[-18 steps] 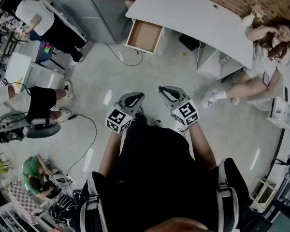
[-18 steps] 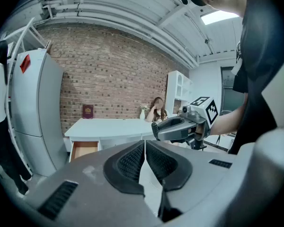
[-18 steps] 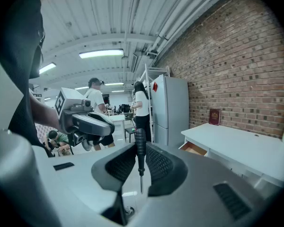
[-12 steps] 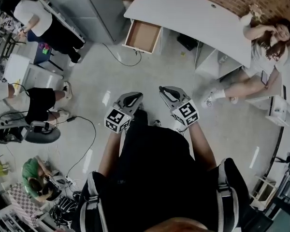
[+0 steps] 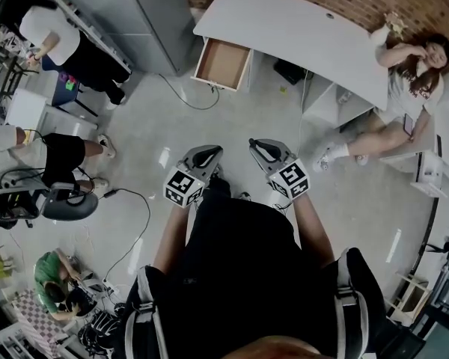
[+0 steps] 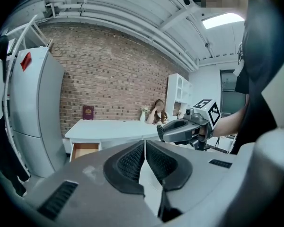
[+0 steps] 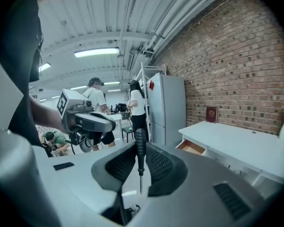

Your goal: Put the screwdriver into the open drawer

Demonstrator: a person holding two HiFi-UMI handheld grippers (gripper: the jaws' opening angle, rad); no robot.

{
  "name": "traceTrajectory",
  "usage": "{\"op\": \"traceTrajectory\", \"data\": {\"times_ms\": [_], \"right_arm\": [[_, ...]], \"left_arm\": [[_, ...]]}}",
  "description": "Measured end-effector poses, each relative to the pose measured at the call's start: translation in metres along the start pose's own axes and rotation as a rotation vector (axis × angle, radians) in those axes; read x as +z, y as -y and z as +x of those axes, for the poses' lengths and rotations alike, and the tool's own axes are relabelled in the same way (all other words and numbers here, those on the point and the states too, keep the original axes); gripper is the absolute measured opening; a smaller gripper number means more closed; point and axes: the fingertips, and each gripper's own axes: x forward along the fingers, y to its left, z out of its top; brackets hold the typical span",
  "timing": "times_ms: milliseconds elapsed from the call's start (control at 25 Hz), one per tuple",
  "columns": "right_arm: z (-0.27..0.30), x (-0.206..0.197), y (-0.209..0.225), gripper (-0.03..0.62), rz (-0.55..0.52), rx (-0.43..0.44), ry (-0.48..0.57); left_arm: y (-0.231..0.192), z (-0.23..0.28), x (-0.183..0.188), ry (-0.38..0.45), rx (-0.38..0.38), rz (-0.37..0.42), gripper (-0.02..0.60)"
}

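1. Black plastic forms the handle of the slim steel-shafted screwdriver, which is clamped upright, tip down, between the jaws of the right gripper. The grasp is judged secure.
2. Nothing is held by the left gripper: its jaws are pressed together at the tips with no object between them.
3. Compared with the head view of half a second ago, the white curved desk and its open drawer with the brown wooden bottom are found slightly lower in the frame, hence nearer the grippers. Both grippers are kept in much the same pose in front of the torso.
4. From this it is judged that the screwdriver is being carried toward the desk and has not yet been delivered. The open drawer is well apart from it, with pale grey floor between them.
5. The approach remains to be completed, the tool brought over the drawer opening, and the right jaws parted only there.
6. A dark cable lies on the floor near the drawer and should be stepped around.
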Motion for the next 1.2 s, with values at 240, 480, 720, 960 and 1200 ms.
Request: {"op": "traceTrajectory", "data": {"times_ms": [240,480,720,960,1200], "right_arm": [[0.016,0.007,0.004,0.121,-0.006,-0.006,-0.015],[0.034,0.015,0.008,0.121,-0.011,-0.014,-0.028],[0.055,0.026,0.02,0.121,-0.012,-0.037,-0.032],[0.072,0.035,0.03,0.123,-0.003,-0.061,-0.039],[0.097,0.036,0.039,0.121,0.007,-0.08,-0.048]], "left_arm": [[-0.02,0.0,0.004,0.005,-0.007,-0.009,0.021],[-0.037,0.005,0.006,0.008,-0.032,-0.015,0.021],[-0.063,0.011,0.015,0.019,-0.057,-0.008,0.021],[-0.09,0.015,0.021,0.021,-0.073,-0.014,0.021],[-0.117,0.021,0.02,0.016,-0.102,-0.016,0.021]]}}
